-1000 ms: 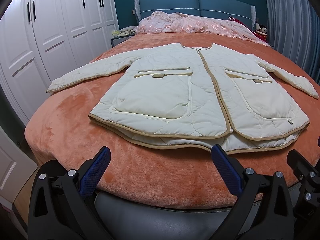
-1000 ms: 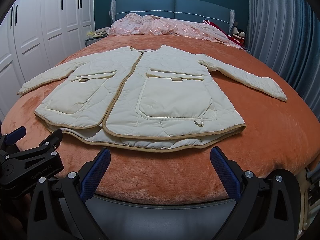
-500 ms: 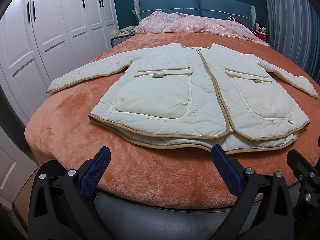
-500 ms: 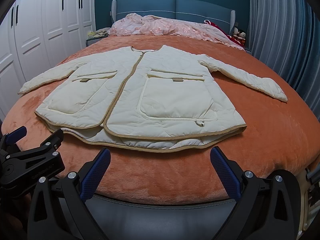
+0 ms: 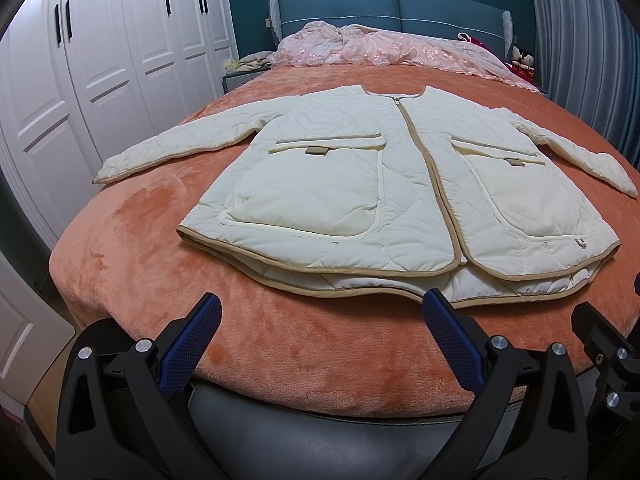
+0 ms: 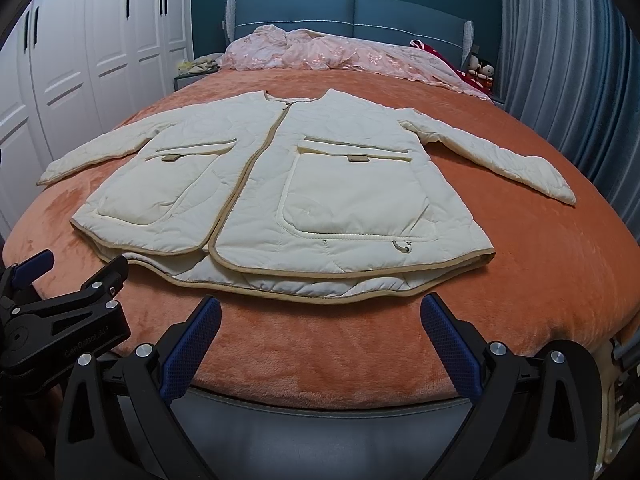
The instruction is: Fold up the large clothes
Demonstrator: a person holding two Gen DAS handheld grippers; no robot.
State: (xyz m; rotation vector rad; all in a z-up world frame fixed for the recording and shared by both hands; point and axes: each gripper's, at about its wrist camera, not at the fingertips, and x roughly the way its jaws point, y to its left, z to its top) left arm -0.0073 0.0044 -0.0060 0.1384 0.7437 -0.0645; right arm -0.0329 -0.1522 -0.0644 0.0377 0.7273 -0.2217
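Note:
A cream quilted jacket with tan trim lies flat, front up and zipped, on an orange bedspread, sleeves spread to both sides. It also shows in the right wrist view. My left gripper is open and empty, held at the foot of the bed just short of the jacket's hem. My right gripper is open and empty, also short of the hem. The left gripper shows at the lower left of the right wrist view.
White wardrobes stand along the left. A pink quilt is bunched at the blue headboard. Grey curtains hang on the right. The bed's grey foot edge lies just under both grippers.
Both grippers have crept slightly forward toward the jacket's hem. The jacket has not moved.

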